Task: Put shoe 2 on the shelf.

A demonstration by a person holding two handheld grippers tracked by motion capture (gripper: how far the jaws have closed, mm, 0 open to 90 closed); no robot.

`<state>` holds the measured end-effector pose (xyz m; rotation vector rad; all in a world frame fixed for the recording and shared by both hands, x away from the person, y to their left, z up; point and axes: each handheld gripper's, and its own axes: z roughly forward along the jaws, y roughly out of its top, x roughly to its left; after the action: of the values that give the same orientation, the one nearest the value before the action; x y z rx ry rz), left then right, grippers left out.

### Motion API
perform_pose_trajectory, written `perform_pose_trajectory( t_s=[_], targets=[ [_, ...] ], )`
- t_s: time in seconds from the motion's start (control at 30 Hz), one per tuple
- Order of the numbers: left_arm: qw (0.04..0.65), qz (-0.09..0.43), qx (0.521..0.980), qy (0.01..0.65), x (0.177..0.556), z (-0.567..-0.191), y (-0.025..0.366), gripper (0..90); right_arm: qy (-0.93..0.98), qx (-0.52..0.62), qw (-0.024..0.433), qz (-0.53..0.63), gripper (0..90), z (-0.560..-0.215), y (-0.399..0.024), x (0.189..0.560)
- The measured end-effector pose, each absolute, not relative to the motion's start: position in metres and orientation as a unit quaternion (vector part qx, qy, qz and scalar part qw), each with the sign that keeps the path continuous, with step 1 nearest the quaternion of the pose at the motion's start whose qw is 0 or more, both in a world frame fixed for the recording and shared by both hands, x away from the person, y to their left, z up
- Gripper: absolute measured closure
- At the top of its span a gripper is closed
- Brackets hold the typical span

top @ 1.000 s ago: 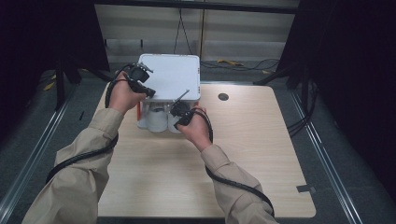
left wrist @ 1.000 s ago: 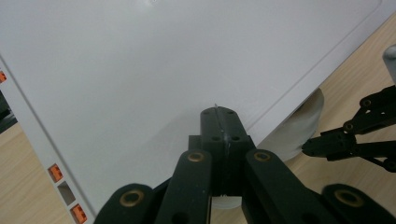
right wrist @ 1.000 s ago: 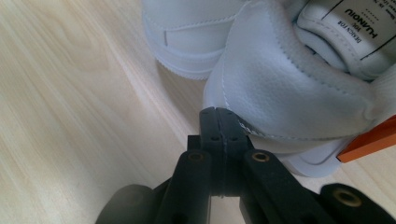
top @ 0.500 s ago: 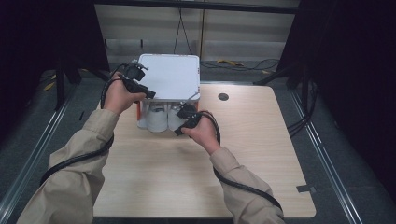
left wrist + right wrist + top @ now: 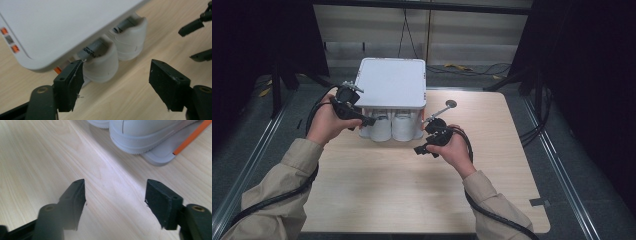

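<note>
A white box-shaped device (image 5: 392,82) stands at the far edge of the table (image 5: 377,190), a little left of the middle. Its top is a flat, plain white panel with rounded corners. Under the front edge of that panel a row of white cylinders (image 5: 393,126) hangs down to the table; in the left gripper view two of them show as rounded white cups (image 5: 101,63) with grey, labelled inserts at their upper ends. Small orange and grey marks (image 5: 10,40) sit on the side of the panel, and an orange tab (image 5: 57,70) peeks out below its edge. In the right gripper view the rounded white ends rest on a thin grey base with an orange strip (image 5: 192,136) along it.

The left gripper (image 5: 354,112) is held at the device's front left corner. Its jaws have just been opening and stand wide apart, released, one jaw just beside the nearest cylinder, with only bare table between them.

The right gripper (image 5: 427,145) is held just in front of the device's front right corner, apart from it. Its jaws have likewise just been opening and stand wide, with nothing but table between them.

A small dark round mark (image 5: 451,104) lies on the table right of the device.
</note>
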<state>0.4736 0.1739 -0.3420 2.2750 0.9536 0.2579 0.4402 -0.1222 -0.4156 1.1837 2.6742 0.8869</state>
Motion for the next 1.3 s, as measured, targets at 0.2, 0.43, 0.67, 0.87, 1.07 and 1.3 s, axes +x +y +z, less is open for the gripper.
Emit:
perform_pose_trajectory(
  t_s=[0.2, 0.43, 0.67, 0.87, 1.07, 1.3],
  targets=[
    [0.330, 0.084, 0.869, 0.360, 0.462, -0.356, 0.177, 22.5, 0.875, 0.381, 0.054, 0.295, 25.2, -0.417, -0.132, 0.432],
    [0.330, 0.072, 0.871, 0.358, 0.453, -0.372, 0.181, 20.1, 0.875, 0.387, 0.049, 0.287, 20.5, -0.424, -0.146, 0.423],
    [0.337, 0.059, 0.865, 0.367, 0.446, -0.387, 0.190, 19.4, 0.876, 0.389, 0.057, 0.278, 19.5, -0.426, -0.159, 0.415],
    [0.338, 0.048, 0.864, 0.371, 0.439, -0.401, 0.198, 18.3, 0.879, 0.388, 0.067, 0.269, 19.5, -0.429, -0.171, 0.407],
    [0.338, 0.043, 0.862, 0.377, 0.432, -0.412, 0.205, 17.9, 0.878, 0.390, 0.076, 0.266, 19.4, -0.434, -0.184, 0.400],
    [0.343, 0.040, 0.858, 0.381, 0.425, -0.422, 0.214, 18.4, 0.873, 0.400, 0.078, 0.267, 19.4, -0.437, -0.201, 0.388]
  ],
)
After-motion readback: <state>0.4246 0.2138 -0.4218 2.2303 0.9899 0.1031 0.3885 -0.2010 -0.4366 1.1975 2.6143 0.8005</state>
